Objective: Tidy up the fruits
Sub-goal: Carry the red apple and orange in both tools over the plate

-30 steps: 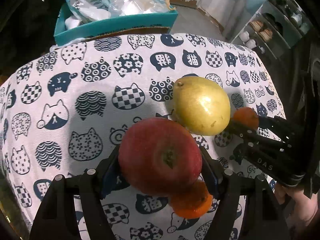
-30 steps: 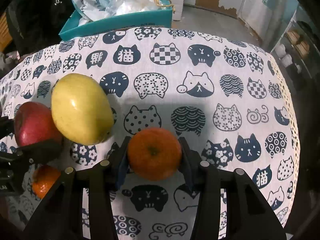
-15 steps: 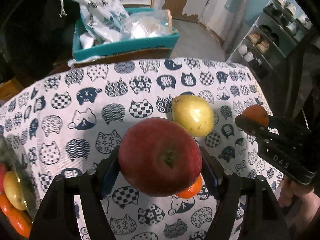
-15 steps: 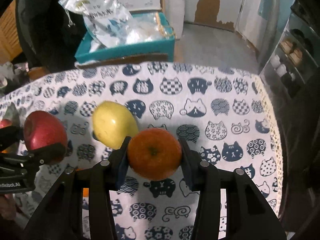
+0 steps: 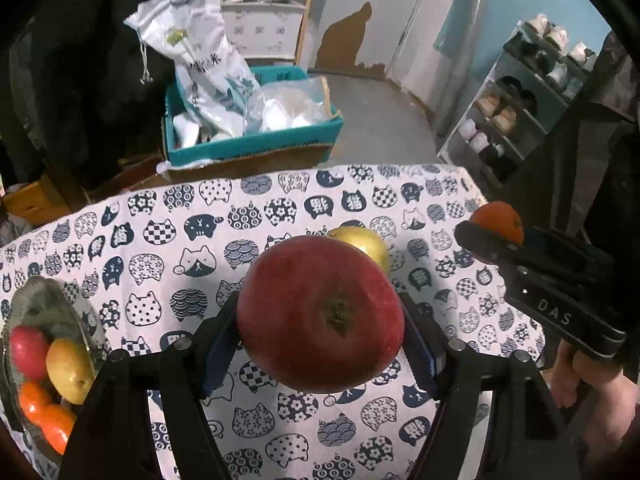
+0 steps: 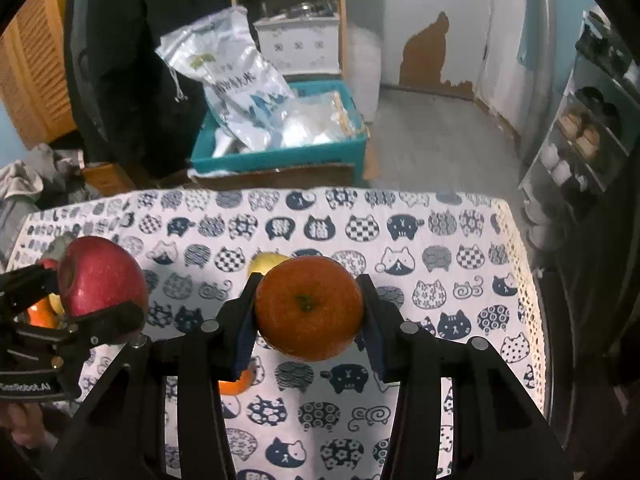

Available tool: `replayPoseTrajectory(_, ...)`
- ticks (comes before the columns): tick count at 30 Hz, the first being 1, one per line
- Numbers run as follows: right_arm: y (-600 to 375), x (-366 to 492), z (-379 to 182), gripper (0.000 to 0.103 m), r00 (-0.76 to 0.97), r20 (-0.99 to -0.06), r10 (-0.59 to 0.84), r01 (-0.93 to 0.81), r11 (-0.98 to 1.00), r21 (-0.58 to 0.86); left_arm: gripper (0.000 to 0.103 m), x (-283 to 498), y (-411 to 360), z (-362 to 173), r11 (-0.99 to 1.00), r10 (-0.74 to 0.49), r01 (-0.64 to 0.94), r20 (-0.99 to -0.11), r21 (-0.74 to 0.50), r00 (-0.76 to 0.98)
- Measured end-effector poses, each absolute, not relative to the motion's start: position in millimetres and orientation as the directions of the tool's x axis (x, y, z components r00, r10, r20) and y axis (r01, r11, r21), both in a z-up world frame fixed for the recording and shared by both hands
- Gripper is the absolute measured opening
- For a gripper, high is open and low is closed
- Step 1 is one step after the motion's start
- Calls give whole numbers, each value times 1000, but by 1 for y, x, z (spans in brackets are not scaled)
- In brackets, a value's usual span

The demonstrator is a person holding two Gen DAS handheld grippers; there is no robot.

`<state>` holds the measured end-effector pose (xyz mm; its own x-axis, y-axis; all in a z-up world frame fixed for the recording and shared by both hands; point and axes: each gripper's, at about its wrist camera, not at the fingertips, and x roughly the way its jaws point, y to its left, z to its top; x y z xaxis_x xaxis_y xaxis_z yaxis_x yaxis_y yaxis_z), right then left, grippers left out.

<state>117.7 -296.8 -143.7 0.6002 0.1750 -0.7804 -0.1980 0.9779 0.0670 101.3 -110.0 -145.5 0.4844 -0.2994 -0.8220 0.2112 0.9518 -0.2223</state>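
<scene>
The left gripper [image 5: 320, 320] points steeply down over the table, its pads pressed on both sides of a red apple [image 5: 320, 314]. The right gripper [image 6: 308, 312] tilts down likewise, clamped on an orange [image 6: 309, 308]. A bare hand [image 5: 596, 392] grips the right gripper's handle.

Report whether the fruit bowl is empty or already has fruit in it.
Partly filled: the bowl holds a red apple, a yellow pear and oranges.
</scene>
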Motion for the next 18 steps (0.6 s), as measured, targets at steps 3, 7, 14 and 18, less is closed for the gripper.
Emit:
replayPoseTrajectory(3,-295,112,-133,45,615,-766,186,-207,976,71,75,91,-106,-133,950,-305,217,-808,-224,504)
replayPoseTrajectory(7,-291,103,-117,44,635,-745,203,-221,972,77,75,80,-100,-118,950,-307,221,-791,-221,529)
replayPoseTrajectory(14,-277,88,-88,45,665,-712,228,-257,964,69,75,65,-90,-97,953,-297,225,-763,-201,575)
replayPoseTrajectory(18,-265,80,-76,45,674,-696,248,-281,957,69,75,57,-78,-89,952,-302,219,-751,-212,587)
